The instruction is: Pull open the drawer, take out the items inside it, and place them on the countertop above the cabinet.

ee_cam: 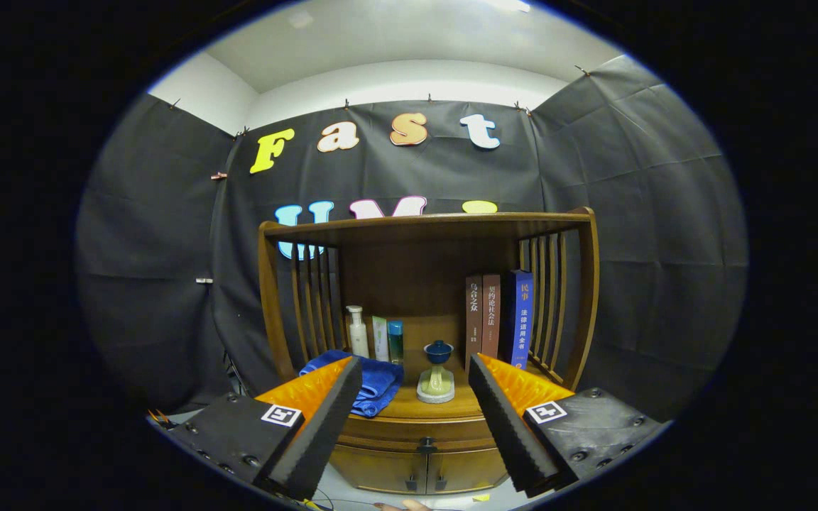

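A wooden cabinet [423, 284] with slatted sides stands beyond my fingers. Its drawer [420, 431] sits closed under the countertop [416, 408], with a small dark knob [426, 446] at its middle. What lies inside the drawer is hidden. My gripper [415, 376] is open, its two foam-faced fingers spread wide and held back from the cabinet, with nothing between them. The knob lies between and below the fingertips, farther off.
On the countertop lie a folded blue towel [373, 383] at the left, a small cup on a pale stand [437, 372] in the middle, bottles [373, 333] behind, and three upright books [501, 319] at the right. Two lower doors [416, 472] sit under the drawer.
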The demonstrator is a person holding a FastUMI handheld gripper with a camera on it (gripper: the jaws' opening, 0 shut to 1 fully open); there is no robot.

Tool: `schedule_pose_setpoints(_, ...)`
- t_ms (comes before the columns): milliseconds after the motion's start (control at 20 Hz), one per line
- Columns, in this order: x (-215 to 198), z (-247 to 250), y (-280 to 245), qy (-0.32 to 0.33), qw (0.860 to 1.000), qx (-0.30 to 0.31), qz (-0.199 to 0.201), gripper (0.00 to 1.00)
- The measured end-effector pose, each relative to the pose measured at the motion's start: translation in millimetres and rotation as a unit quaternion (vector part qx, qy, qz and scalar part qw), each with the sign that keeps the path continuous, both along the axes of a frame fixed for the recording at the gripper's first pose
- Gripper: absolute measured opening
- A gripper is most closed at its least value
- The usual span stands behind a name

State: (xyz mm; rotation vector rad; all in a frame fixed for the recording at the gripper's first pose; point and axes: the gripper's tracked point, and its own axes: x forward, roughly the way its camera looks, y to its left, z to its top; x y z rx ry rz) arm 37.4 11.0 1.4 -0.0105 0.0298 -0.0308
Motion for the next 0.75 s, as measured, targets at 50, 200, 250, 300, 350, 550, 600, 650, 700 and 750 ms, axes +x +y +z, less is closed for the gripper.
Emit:
schedule_pose_setpoints(50,-1.2,-0.1,-0.7,0.001,1.0,-0.001,-0.001,0.99)
schedule_pose_setpoints(200,-2.1,-5.4,-2.3,0.012,1.0,-0.005,-0.005,0.99)
schedule_pose_setpoints(250,-1.9,-5.2,-0.1,0.014,1.0,-0.004,-0.003,0.99)
schedule_pose_setpoints(300,-0.8,-6.4,-0.1,0.015,1.0,-0.006,-0.002,0.99)
schedule_pose_setpoints(350,0.0,-7.0,0.0,0.016,1.0,-0.008,-0.002,0.99)
schedule_pose_setpoints(550,1.0,-6.2,2.2,0.016,1.0,-0.01,-0.001,0.99)
schedule_pose_setpoints(600,0.7,-4.7,2.6,0.014,1.0,-0.012,-0.001,0.99)
schedule_pose_setpoints(650,0.3,-3.9,2.2,0.013,1.0,-0.013,-0.001,0.99)
schedule_pose_setpoints(700,0.4,-3.3,2.5,0.012,1.0,-0.014,-0.001,0.99)
schedule_pose_setpoints(750,0.2,-3.1,2.6,0.011,1.0,-0.015,-0.001,0.99)
